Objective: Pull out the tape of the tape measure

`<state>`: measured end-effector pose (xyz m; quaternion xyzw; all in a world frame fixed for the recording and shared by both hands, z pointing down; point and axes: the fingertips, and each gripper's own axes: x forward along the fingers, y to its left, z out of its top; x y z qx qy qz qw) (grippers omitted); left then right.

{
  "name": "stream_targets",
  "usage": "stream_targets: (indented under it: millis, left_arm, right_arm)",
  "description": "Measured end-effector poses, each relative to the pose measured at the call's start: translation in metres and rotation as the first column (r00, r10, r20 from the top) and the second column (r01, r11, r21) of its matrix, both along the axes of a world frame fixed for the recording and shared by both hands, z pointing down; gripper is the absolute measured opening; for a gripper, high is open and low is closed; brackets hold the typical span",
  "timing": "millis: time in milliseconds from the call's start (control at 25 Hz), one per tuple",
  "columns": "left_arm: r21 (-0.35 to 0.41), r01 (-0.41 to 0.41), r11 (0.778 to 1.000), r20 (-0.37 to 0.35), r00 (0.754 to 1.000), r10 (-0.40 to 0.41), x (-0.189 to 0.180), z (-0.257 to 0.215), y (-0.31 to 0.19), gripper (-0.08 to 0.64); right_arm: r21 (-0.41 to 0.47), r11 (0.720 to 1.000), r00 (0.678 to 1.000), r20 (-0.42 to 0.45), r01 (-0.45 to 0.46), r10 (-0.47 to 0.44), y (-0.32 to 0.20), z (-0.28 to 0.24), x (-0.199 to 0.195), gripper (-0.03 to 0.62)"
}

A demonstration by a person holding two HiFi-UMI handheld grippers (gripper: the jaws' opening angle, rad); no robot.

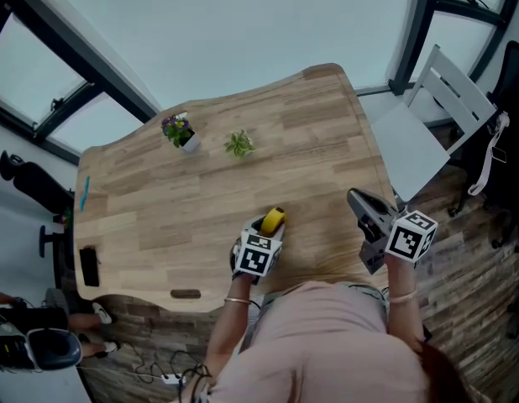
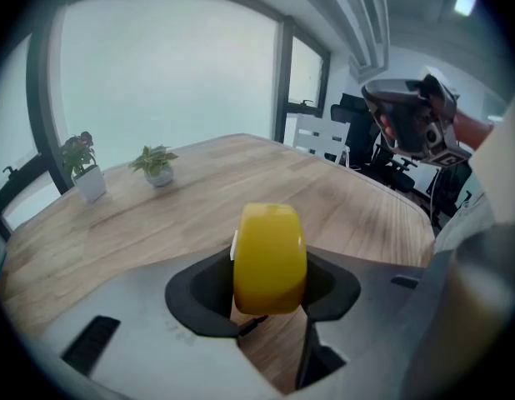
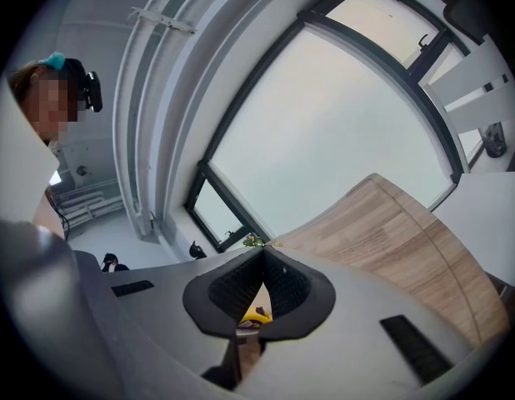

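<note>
**Yellow tape measure: grip check and handling notes**

Position: the small round-edged yellow plastic tape measure (image 1: 274,219) sits low and centre in the head view, above the near edge of the pale wooden desk (image 1: 201,200). No view shows whether it rests on the wood or hangs just over it.

Left gripper (image 2: 270,265): the jaws are clamped on the case, and the dark pads press its two flat sides. The curved yellow rim stands up between them in the lower middle of the left gripper view.

Right gripper (image 3: 260,257): the jaws are closed tip to tip and hold nothing. A bit of yellow shows through the gap below the tips. In the head view this gripper is at lower right, well apart from the case.

Tape: none is drawn out yet. A small white piece (image 2: 235,244) shows at the left edge of the case, and it could be a label or the end tab. I cannot tell which.

Handling (judgement):
- The case is probably light, rigid and smooth, so it may twist or slide in the pads when pulled. The present hold across the flat sides looks sound.
- The blade is likely thin sprung metal that kinks if bent sideways and snaps back if released.
- Best hold is the end hook, pinched by the right jaws, then a pull straight out in line with the slot.
</note>
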<state>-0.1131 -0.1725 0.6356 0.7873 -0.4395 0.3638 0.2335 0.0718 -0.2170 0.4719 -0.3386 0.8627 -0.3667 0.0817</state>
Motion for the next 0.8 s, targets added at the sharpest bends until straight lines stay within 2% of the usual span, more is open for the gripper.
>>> stream_targets:
  millis: [240,520,800]
  left_arm:
    - [0.025,0.003,1.0,-0.01,1.0,-0.003,0.003,0.0041,-0.0006,0.173]
    - [0.091,-0.014,0.996,0.01,1.0,0.013,0.006,0.0053,-0.0012,0.179]
    - [0.087,-0.006,0.996,-0.039,0.999,0.01,0.0103,0.0074,0.0029,0.216]
  right_arm:
    - [-0.015,1.0,1.0,0.009,-0.004,0.004,0.0,0.0048,0.0009,-0.002]
    - [-0.024,1.0,1.0,0.013,-0.001,0.001,0.0014,0.0074,-0.0032,-0.002]
    - [-0.031,1.0,1.0,0.02,0.003,-0.003,0.0041,0.0089,-0.0075,-0.002]
